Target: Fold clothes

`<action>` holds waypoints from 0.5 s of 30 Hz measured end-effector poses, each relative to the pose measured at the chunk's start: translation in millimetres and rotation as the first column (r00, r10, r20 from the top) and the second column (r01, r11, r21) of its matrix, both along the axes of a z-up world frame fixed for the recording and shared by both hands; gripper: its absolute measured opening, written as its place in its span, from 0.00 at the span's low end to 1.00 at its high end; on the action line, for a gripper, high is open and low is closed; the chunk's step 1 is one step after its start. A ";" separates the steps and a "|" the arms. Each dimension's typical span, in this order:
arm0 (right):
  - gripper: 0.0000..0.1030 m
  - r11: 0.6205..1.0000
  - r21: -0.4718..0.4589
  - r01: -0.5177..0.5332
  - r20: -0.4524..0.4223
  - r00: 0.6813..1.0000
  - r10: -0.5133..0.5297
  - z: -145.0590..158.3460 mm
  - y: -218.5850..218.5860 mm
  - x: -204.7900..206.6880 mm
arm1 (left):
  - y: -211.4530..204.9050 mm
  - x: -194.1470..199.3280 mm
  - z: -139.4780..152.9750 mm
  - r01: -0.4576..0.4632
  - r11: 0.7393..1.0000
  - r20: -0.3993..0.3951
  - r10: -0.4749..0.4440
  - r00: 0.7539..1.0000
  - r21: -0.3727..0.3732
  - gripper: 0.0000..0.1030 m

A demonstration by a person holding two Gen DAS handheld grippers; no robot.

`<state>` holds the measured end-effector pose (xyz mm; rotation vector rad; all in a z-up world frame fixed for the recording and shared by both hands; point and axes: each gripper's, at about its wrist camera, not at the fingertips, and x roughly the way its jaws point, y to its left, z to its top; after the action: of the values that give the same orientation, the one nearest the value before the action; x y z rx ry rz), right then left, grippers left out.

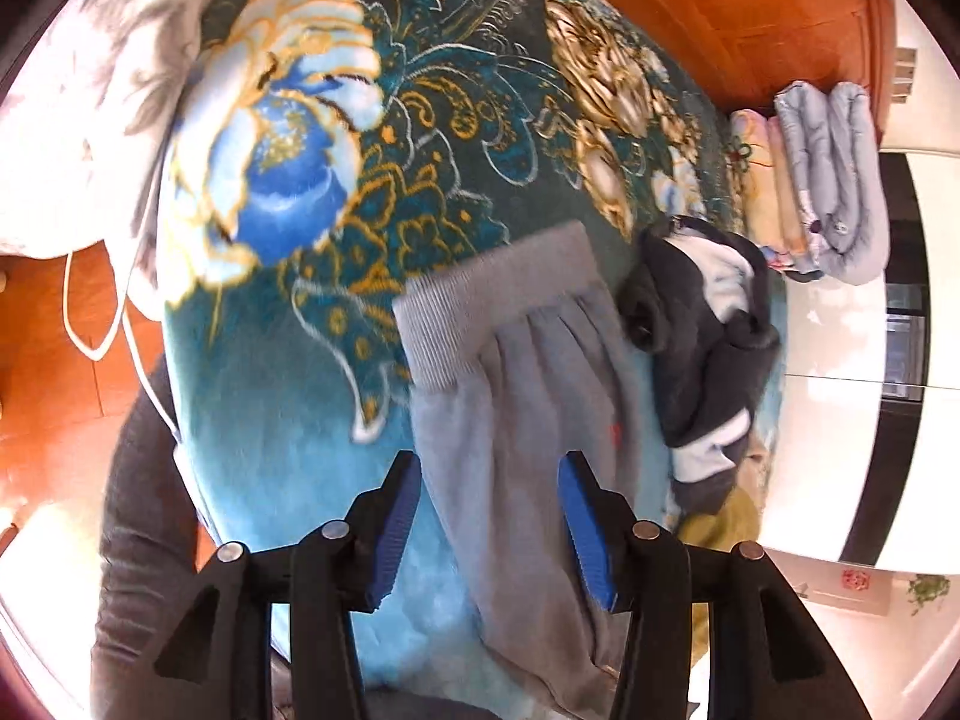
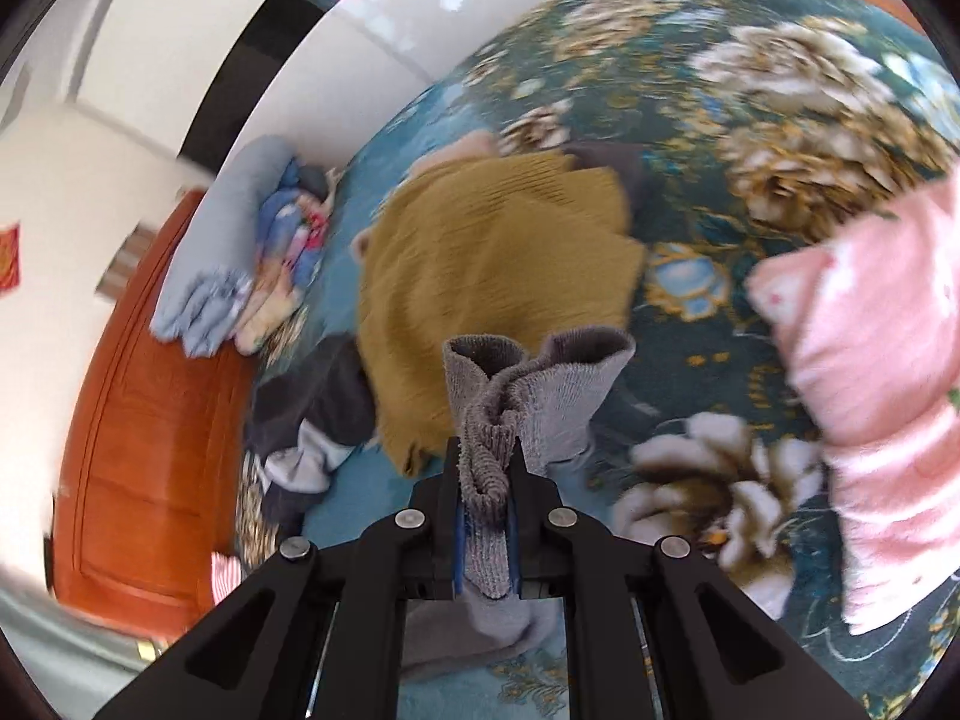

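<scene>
Grey sweatpants (image 1: 516, 396) lie on a teal flowered blanket (image 1: 336, 138), ribbed waistband (image 1: 486, 306) toward the far side. My left gripper (image 1: 486, 474) hovers open above the grey fabric, blue pads on either side of it, not gripping. In the right wrist view my right gripper (image 2: 485, 456) is shut on a bunched ribbed cuff of the grey sweatpants (image 2: 528, 390), which sticks up between the fingers. A mustard knit garment (image 2: 492, 258) lies just beyond the cuff.
A dark navy and white garment (image 1: 702, 324) is crumpled right of the pants. Folded bedding (image 1: 822, 180) is stacked by the orange wooden headboard (image 1: 750, 6). A pink fleece piece (image 2: 876, 372) lies at the right. A white pillow (image 1: 90, 120) sits at the left edge, with floor below.
</scene>
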<state>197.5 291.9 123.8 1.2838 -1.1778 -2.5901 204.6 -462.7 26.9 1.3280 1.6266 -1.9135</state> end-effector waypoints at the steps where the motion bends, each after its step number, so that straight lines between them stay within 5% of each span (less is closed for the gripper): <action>1: 0.10 0.999 -0.003 -0.044 -0.008 0.999 0.044 3.4 -17.0 -6.6 | 4.9 1.8 2.3 0.003 1.000 -0.006 -0.003 1.000 0.005 0.50; 10: 0.10 0.925 -0.132 -0.356 -0.029 0.934 0.355 -21.0 -184.8 -66.1 | 50.1 18.7 23.5 0.064 0.997 -0.055 -0.062 0.997 0.031 0.51; 15: 0.11 0.883 -0.133 -0.450 0.065 0.885 0.460 -60.8 -253.8 -77.4 | 58.2 33.7 33.0 0.069 0.997 -0.062 -0.067 0.996 0.018 0.52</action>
<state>120.0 38.1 63.0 1.4623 -0.8812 -2.1155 238.2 -404.5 59.9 1.3612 1.6536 -2.0016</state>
